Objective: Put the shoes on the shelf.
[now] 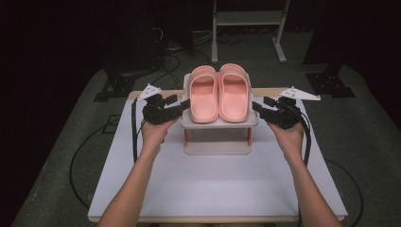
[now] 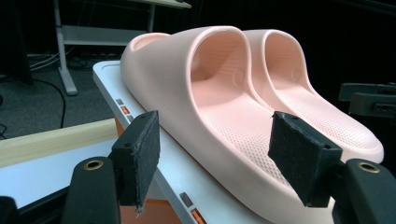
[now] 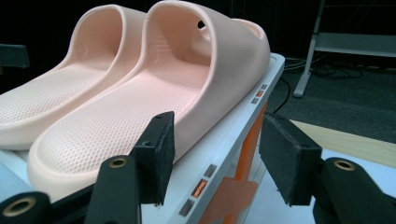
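- Pair of pink slippers (image 1: 218, 92) sat side by side on the white rack (image 1: 218, 124), mid-table.
- Left gripper (image 1: 185, 103) stood at the rack's left edge, jaws spread, gripping nothing.
- Right gripper (image 1: 256, 106) stood at its right edge, likewise spread.

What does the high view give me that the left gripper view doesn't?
High view: the person's two hands, the left gripper and right gripper flanking the two-tier white rack, the whole white table, and the rack's lower shelf.

Left gripper view: its pads standing apart with nothing pressed between them, framing the near sandal's side, plus the perforated footbed and orange marks on the rack edge.

Both: the pink sandals side by side on the rack's top shelf.
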Motion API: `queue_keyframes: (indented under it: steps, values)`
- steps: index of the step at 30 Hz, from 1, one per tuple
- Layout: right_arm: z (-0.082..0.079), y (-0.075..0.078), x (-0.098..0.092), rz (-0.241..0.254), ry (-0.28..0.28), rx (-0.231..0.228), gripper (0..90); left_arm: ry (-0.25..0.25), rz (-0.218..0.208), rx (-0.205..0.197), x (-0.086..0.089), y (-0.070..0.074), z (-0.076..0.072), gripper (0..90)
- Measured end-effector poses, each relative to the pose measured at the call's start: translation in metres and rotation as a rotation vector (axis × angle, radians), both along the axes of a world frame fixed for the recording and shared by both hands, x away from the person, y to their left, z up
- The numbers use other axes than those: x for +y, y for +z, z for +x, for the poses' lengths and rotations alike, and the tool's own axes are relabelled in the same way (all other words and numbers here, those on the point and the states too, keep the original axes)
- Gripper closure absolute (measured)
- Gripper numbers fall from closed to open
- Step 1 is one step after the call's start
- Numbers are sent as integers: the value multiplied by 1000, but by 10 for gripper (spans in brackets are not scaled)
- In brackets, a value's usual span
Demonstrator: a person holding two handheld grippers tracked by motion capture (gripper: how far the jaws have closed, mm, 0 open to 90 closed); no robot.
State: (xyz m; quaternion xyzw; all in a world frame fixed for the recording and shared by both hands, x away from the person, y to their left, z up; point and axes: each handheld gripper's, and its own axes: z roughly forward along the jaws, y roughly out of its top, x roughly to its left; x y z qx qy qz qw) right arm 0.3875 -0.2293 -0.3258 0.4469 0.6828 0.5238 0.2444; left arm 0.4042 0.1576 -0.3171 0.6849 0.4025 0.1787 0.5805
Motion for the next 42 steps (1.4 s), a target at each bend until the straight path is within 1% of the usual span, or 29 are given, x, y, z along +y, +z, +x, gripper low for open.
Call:
queue_keyframes:
  steps: [4,8,19,25,26,28,30,38,42]
  values:
    - [-3,-1,0,2,2,0,446,2,-3,-3,0,0,-3,333]
    - [-7,-3,-1,2,6,-3,442,-4,4,-4,1,-1,-8,324]
    - [-14,-6,-3,-5,13,-1,421,-3,4,-7,2,-2,-14,300]
    - [-18,-8,-8,-5,11,-1,398,-1,6,-3,4,-6,-17,290]
    - [-19,-9,-9,-3,10,-1,390,-5,-5,3,5,-8,-18,287]
    - [-20,-10,-10,1,11,2,385,-8,-11,4,5,-9,-19,284]
    - [-24,-12,-12,-4,13,-3,373,-10,3,0,4,-9,-21,279]
    - [-30,-17,-17,0,13,-1,347,-13,-8,-2,5,-12,-27,271]
    - [-32,-21,-19,-2,16,2,334,-14,-5,-3,6,-15,-30,253]
